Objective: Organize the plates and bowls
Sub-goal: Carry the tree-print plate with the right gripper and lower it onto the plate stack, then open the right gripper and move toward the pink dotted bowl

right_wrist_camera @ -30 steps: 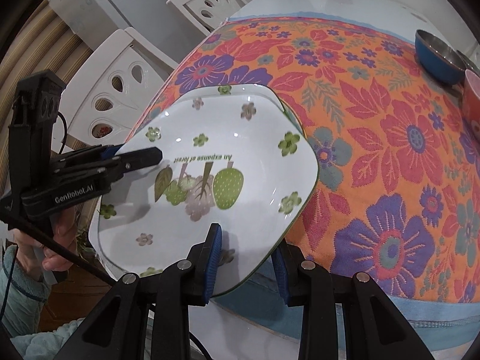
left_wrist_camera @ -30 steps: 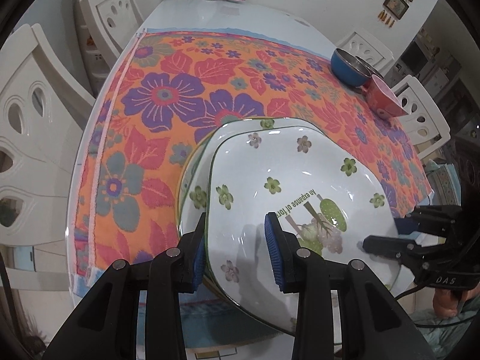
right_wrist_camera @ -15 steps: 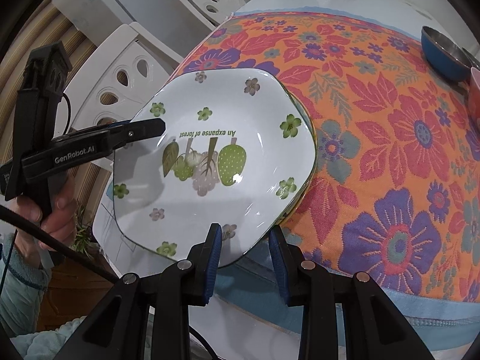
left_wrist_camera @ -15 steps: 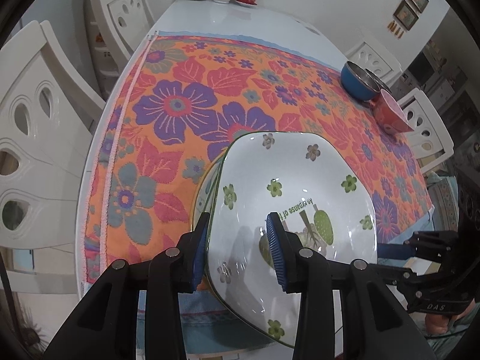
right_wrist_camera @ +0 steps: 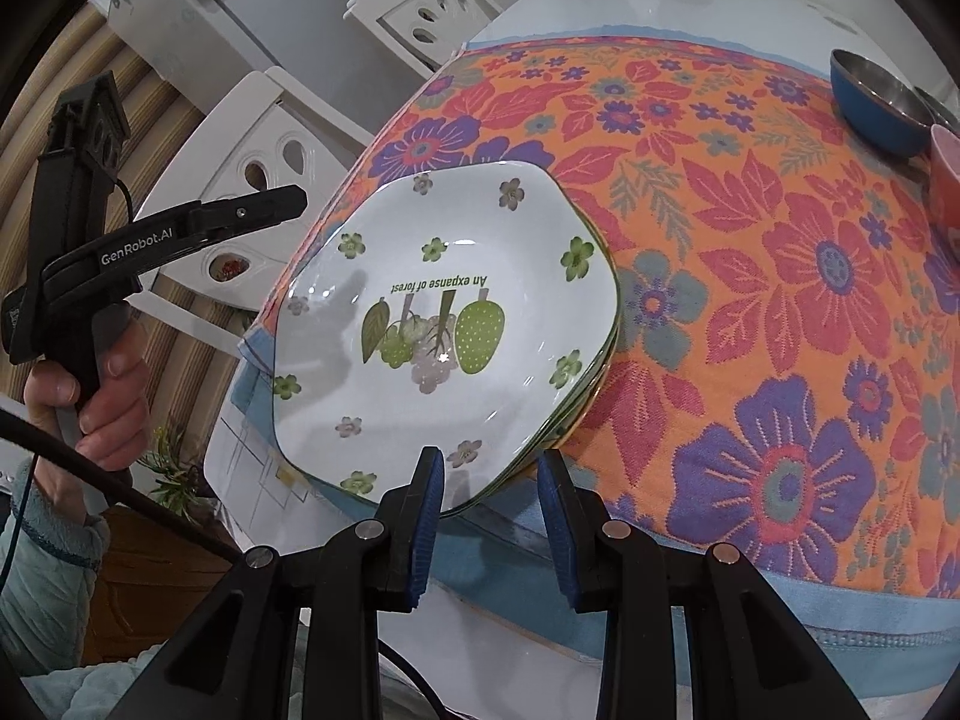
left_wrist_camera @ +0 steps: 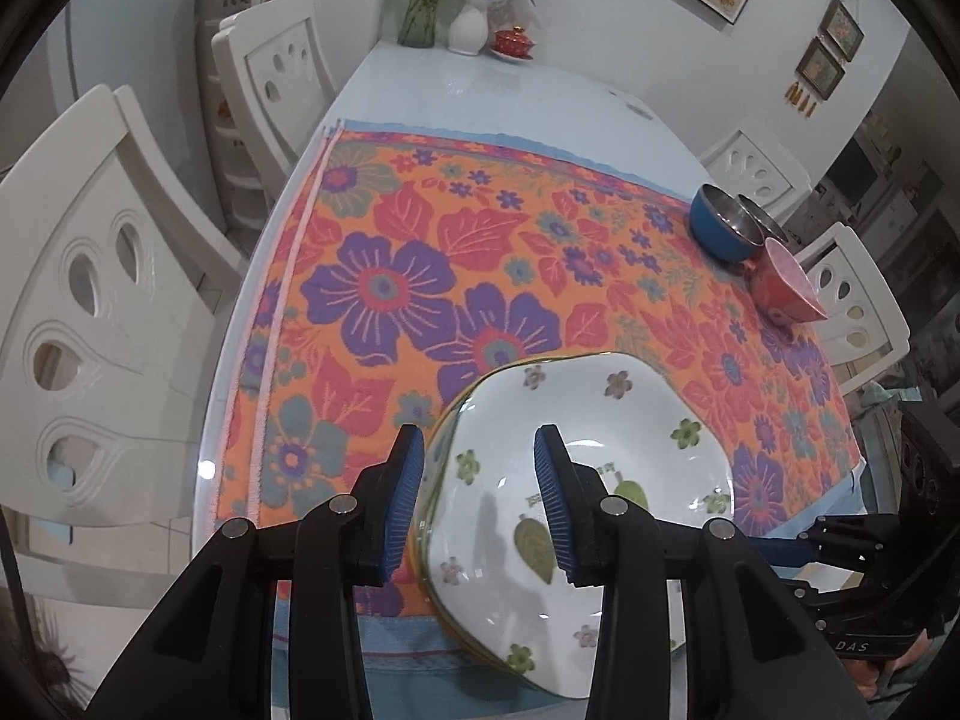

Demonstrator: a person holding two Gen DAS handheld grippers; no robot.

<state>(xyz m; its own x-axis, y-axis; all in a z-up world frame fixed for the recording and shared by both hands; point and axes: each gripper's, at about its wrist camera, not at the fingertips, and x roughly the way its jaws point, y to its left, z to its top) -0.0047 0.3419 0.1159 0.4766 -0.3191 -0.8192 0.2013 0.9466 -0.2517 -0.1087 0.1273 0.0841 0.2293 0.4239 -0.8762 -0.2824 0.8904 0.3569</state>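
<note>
Plates [right_wrist_camera: 444,324] lie stacked; both the left hand-held gripper [left_wrist_camera: 477,504] and the right hand-held gripper [right_wrist_camera: 489,516] gape wide, seemingly touching nothing.

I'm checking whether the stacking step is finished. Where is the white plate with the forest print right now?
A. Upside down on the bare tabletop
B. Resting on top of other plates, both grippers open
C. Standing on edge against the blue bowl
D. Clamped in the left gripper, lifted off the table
B: the white plate sits on stacked plate rims, while the left gripper and right gripper both stand open.
</note>
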